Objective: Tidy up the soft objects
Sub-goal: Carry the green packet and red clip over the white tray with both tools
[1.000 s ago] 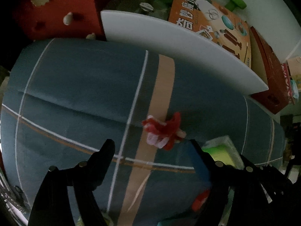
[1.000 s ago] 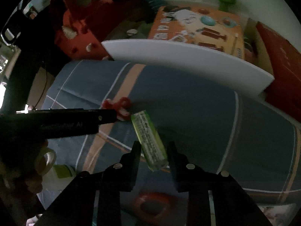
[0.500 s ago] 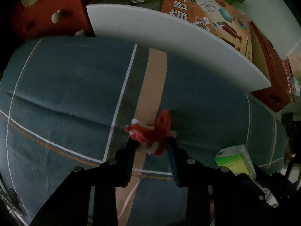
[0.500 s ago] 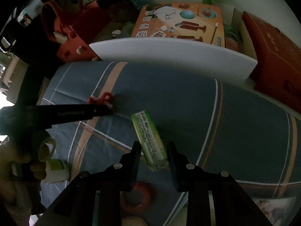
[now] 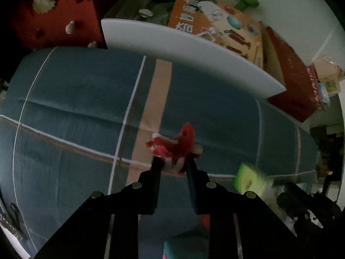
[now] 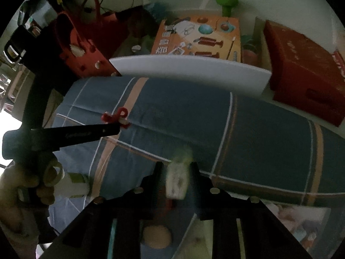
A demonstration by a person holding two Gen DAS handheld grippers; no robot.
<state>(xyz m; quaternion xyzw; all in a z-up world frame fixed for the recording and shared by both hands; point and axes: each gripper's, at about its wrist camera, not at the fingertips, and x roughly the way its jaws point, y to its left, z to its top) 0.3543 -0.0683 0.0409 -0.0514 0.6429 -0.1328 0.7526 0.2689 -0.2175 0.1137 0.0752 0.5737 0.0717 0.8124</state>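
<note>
Both grippers angled steeply down, jaws closing: left gripper (image 5: 172, 161) pinching red yarn toy (image 5: 174, 144), right gripper (image 6: 175, 166) clamping green packet (image 6: 176, 181)

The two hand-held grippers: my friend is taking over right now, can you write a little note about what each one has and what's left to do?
Left hand-held gripper: jaws closing on the red-and-white fuzzy toy, which sits between its fingers above the blue striped cloth.
Right hand-held gripper: jaws closing on the green packet, blurred, held between its fingers.
Done: both things are picked up off the cloth.
Left: put both where they belong; the pictures do not show which spot that is. A red ring and other small things near the bottom edge still wait to be sorted.
</note>
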